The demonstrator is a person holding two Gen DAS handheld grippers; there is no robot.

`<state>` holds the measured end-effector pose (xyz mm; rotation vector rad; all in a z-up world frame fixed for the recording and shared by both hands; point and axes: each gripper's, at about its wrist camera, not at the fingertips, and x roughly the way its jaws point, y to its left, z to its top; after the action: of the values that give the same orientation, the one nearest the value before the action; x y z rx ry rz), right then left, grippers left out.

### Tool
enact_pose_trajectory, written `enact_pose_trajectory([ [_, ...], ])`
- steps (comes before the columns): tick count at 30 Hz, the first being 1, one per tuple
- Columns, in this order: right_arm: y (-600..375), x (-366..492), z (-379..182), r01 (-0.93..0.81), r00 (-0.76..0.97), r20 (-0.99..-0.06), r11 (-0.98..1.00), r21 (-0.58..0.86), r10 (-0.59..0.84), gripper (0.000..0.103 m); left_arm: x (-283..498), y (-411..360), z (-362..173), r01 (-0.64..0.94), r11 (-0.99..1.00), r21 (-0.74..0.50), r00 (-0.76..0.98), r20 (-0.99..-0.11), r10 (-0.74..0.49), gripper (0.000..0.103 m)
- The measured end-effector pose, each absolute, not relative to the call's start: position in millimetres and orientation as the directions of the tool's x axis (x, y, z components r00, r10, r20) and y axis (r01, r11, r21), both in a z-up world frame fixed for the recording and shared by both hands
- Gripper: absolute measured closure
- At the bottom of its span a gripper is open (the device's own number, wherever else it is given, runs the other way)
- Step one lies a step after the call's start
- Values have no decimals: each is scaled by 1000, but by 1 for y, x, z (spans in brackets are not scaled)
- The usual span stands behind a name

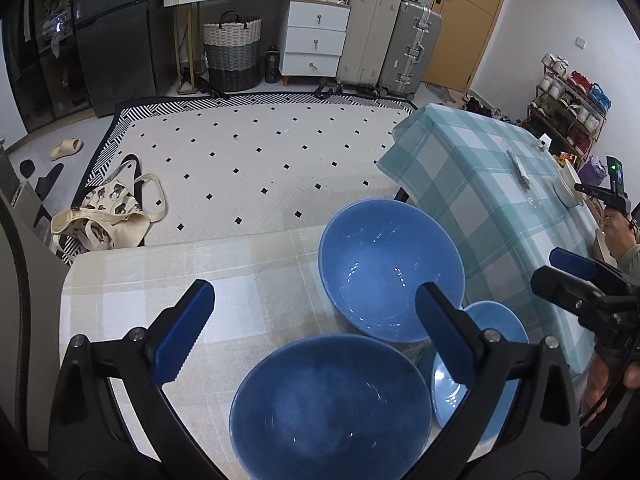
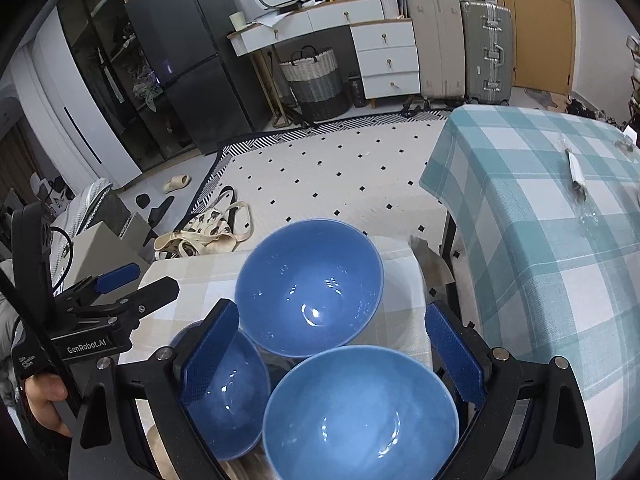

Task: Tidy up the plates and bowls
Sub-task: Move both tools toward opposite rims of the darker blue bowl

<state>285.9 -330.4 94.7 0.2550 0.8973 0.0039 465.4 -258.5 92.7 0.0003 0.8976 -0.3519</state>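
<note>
Three blue bowls stand close together on a beige checked table [image 1: 160, 280]. In the left wrist view the far bowl [image 1: 390, 272] is ahead, a darker bowl [image 1: 330, 408] lies below my open, empty left gripper [image 1: 316, 324], and a lighter bowl [image 1: 492, 368] sits at the right, partly hidden by a finger. In the right wrist view the far bowl [image 2: 308, 286] is ahead, the lighter bowl [image 2: 360, 412] is below my open, empty right gripper [image 2: 332, 352], and the darker bowl [image 2: 228, 392] is at the left. Each gripper shows at the edge of the other's view: right gripper [image 1: 576, 276], left gripper [image 2: 124, 280].
A table with a teal checked cloth [image 2: 552, 216] stands to the right, with small wrapped items on it. Beyond the beige table is a dotted rug [image 1: 256, 160] with a tote bag [image 1: 112, 208]. Drawers, a basket and suitcases line the far wall.
</note>
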Motion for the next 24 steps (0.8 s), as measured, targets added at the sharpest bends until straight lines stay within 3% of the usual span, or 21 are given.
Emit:
enact_pose_trajectory([
  [14,-348,323,40,114,555,-823,968,223,124,25,526,-301,23,295,947,-130,503,-821,-269,10],
  [20,-358,335,16,135,522,-843,963,234,131,35,541,-312,-2,297,946,-130,467,-845,-262,25],
  [22,-360,339,9,140,510,-850,962,234,132,40,546,-315,-9,298,945,-133,450,-854,-262,35],
  [24,-360,342,3,140,502,-855,963,232,133,44,550,-319,-17,299,944,-139,436,-860,-264,37],
])
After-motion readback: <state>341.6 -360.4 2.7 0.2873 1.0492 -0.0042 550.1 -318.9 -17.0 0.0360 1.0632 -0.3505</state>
